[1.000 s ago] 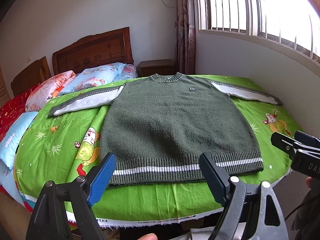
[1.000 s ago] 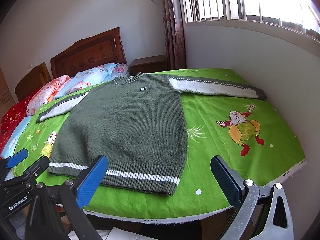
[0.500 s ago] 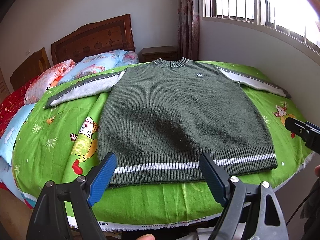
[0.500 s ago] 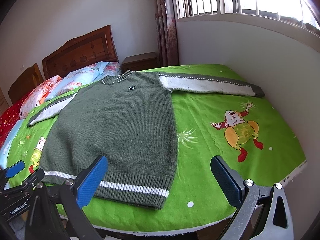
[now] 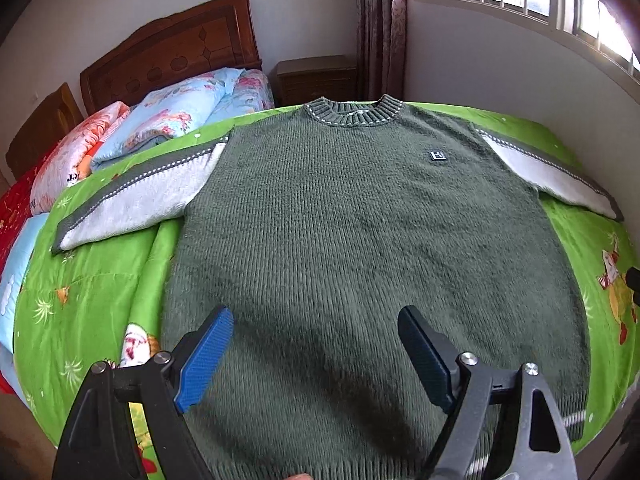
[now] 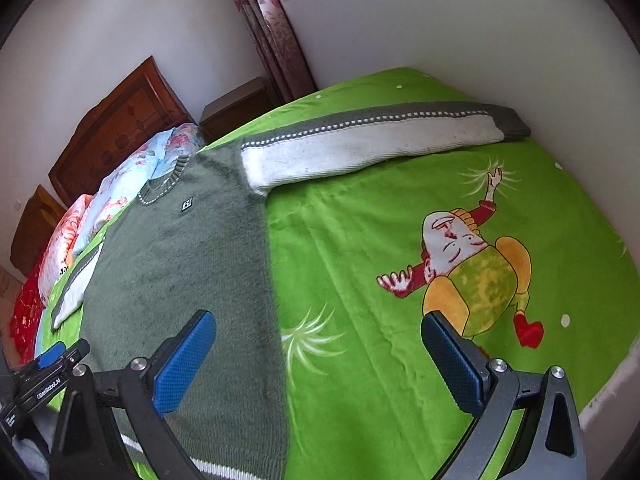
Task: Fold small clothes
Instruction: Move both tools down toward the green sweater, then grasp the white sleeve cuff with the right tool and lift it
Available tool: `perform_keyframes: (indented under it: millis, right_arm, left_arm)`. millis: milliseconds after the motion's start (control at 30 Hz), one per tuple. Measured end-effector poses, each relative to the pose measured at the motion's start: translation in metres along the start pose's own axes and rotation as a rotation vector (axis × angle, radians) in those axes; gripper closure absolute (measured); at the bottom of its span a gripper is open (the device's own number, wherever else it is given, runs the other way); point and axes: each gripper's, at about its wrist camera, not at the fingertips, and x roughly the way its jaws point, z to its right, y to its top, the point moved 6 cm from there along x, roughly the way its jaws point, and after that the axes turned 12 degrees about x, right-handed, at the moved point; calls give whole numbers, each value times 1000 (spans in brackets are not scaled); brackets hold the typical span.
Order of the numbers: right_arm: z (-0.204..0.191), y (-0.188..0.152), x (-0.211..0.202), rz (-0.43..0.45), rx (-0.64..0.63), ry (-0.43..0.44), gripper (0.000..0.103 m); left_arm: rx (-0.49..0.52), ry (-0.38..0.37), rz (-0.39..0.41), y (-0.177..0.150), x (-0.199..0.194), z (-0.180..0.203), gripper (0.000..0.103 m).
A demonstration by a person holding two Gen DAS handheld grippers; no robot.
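Your left gripper (image 5: 314, 344) and right gripper (image 6: 318, 352) both gape wide, holding nothing; the sweater (image 5: 360, 248) lies flat on the bed (image 6: 360, 240); pinch too deep and you probably drag the green sheet up too.

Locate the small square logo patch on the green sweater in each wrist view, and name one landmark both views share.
Left wrist: the logo patch sits upper right of centre, on the sweater's chest below the collar.
Right wrist: the patch is upper left, just below the collar.
Shared landmark: the wooden headboard behind the pillows.
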Motion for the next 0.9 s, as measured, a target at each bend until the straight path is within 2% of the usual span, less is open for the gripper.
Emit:
perform_keyframes:
  millis: [133,267,367,500,567,700,800,900]
  right_arm:
    - [-2,22,20,-19,10,-4,0]
    - [-11,48,43,-5,-11,-32,0]
    - [-1,73,57,15,67,-30,0]
    - [23,100,70,44,157,-37,0]
    - [35,112,79,36,207,-47,0]
    - [50,125,100,3,293,-58,0]
    - [49,130,108,15,285,-81,0]
    - [51,139,113,39,300,-96,0]
  left_arm:
    - [-8,9,-19,26,34,-11,20]
    - [-59,-8,8,54,67,-24,21]
    - [-77,-23,18,65,90,-30,27]
    - [-74,-49,-1,62,112,-29,27]
    - [-60,-46,34,61,112,-29,27]
    - [-58,-57,49,58,111,-28,27]
    - [-39,-68,66,53,108,-27,26]
    - [-24,-84,73,47,105,-27,21]
